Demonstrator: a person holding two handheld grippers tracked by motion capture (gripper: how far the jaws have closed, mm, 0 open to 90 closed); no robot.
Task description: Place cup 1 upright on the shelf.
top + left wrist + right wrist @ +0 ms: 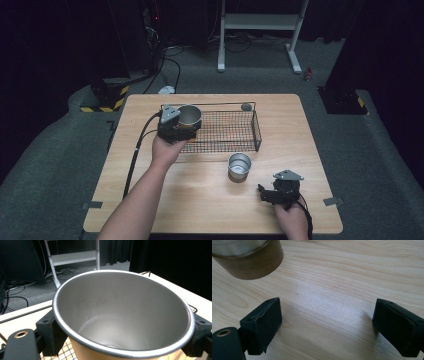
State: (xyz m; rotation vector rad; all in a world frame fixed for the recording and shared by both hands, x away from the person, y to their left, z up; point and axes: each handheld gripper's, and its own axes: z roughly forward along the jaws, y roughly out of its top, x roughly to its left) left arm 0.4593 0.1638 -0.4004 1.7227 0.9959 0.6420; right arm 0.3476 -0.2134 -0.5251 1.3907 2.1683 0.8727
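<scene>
A metal cup (189,116) with a tan outer wall hangs at the left end of a black wire basket (257,131). My left gripper (181,128) is shut on it. In the left gripper view the cup (120,315) is empty, and a black pad (48,331) presses on each side of its wall. A second metal cup (239,166) stands upright on the table in front of the basket. My right gripper (266,193) rests open near the table's front right, with bare wood between its jaws. The second cup's base (249,262) lies just beyond its left jaw.
The wooden table (200,200) has open room at the front left and centre. A small round grey thing (246,106) sits at the basket's far rim. A white metal stand (260,22) and cables lie on the floor behind the table.
</scene>
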